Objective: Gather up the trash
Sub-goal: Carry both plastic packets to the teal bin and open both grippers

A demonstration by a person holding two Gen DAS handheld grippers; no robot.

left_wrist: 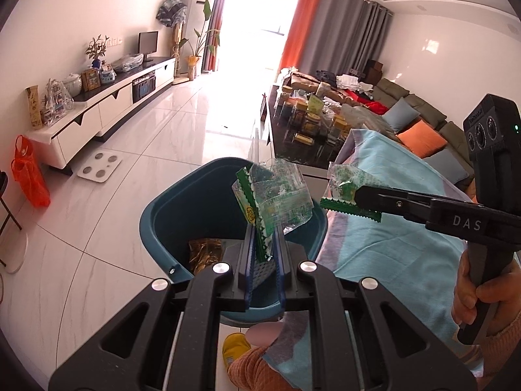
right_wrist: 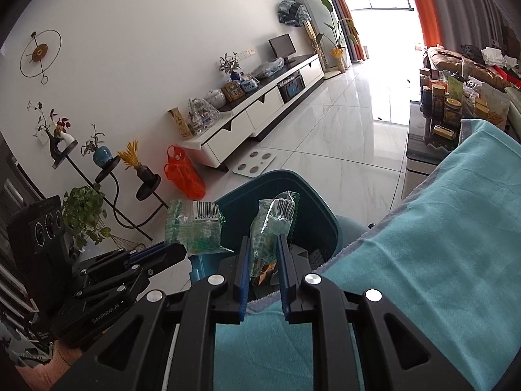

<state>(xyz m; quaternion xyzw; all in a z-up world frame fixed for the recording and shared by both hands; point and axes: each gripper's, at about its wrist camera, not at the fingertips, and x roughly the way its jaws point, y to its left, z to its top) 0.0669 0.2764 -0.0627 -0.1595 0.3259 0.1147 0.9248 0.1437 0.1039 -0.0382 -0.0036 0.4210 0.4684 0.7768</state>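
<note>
Black left gripper (left_wrist: 264,228), w/ blue-padded fingers, sits nearest in the left wrist view, clamped on a crumpled clear plastic wrapper w/ green print (left_wrist: 273,195). That wrapper hangs over the open mouth of a teal plastic trash bin (left_wrist: 162,215), which stands on the white marble-tile floor (left_wrist: 136,169). Inside the bin lies a brownish snack packet (left_wrist: 203,254), near its left wall.

Black right gripper (right_wrist: 264,244) likewise pinches a second clear-and-green crumpled wrapper (right_wrist: 272,224), barcode showing, held above the bin's near-right rim. In the left wrist view this gripper comes in from the right, fingers closed on its wrapper, a hand (left_wrist: 482,296) round the handle.

Light-blue towel-like cloth (left_wrist: 390,228) covers a surface just right of the bin, nearly touching it. Far right: dark coffee table (left_wrist: 293,150) crowded w/ jars, then an olive sofa (left_wrist: 420,104) w/ orange and blue cushions. Far left: white TV cabinet (left_wrist: 107,110) along the wall, an orange plastic bag (left_wrist: 29,176) near its near end, a white bathroom scale (left_wrist: 99,166) on the floor beside it.
</note>
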